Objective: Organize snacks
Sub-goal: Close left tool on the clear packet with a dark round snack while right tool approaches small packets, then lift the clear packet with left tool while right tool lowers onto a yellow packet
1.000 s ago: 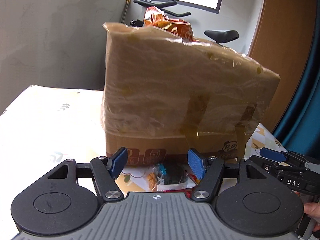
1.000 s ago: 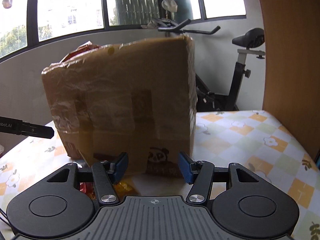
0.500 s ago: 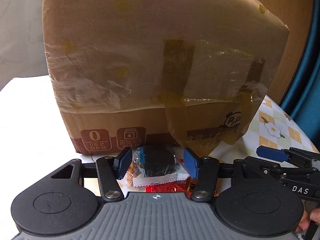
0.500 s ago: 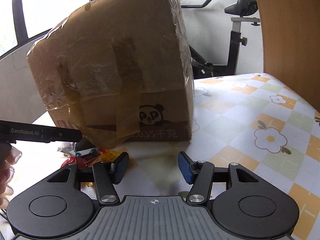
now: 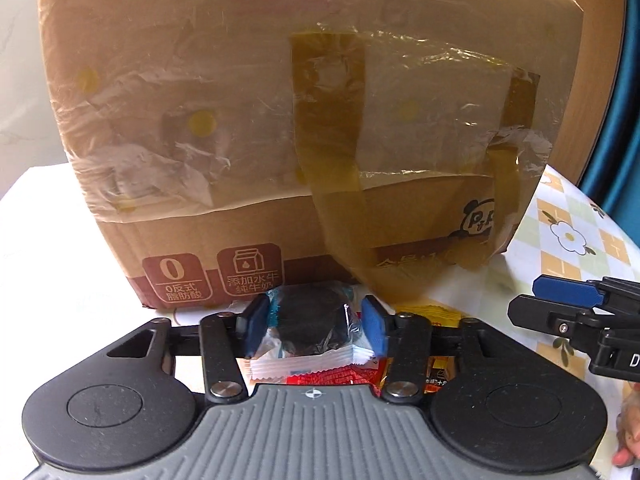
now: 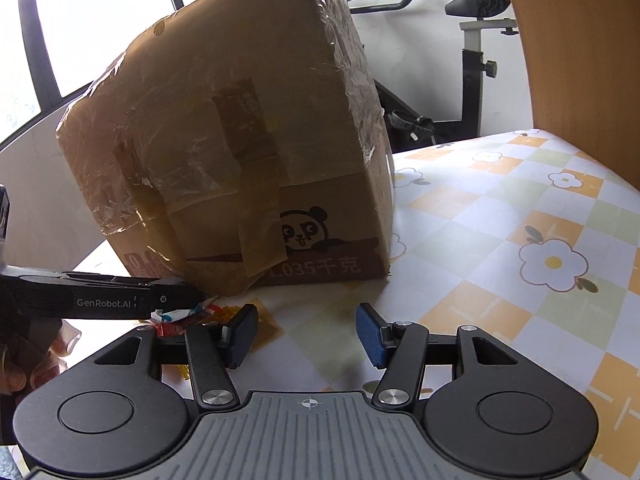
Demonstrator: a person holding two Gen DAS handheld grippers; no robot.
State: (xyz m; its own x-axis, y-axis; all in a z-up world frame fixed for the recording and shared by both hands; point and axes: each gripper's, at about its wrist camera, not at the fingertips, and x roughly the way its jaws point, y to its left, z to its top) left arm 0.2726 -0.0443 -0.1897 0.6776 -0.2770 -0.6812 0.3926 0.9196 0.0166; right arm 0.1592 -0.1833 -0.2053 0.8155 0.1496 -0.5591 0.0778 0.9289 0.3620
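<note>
A clear packet with a dark round cookie (image 5: 310, 316) lies on the table in front of a tall taped cardboard box (image 5: 280, 120). My left gripper (image 5: 314, 322) is closing on it, and its blue pads touch the wrapper on both sides. Under the packet lie a red packet (image 5: 340, 376) and a yellow one (image 5: 430, 312). In the right wrist view the left gripper (image 6: 188, 298) reaches in from the left with the white-blue wrapper (image 6: 180, 314) at its tip. My right gripper (image 6: 306, 334) hovers open over the tablecloth with nothing between its fingers, to the right of the snacks and in front of the box (image 6: 240, 160).
The table carries a checked cloth with flower prints (image 6: 520, 240). A wooden panel (image 6: 580, 40) stands at the right, and an exercise bike (image 6: 476, 40) behind the table. The right gripper's blue fingers (image 5: 564, 294) show at the right edge of the left wrist view.
My left gripper came down and forward to the foot of the box, and its jaws narrowed around the cookie packet. The right gripper dipped a little and rolled, its jaws unchanged.
</note>
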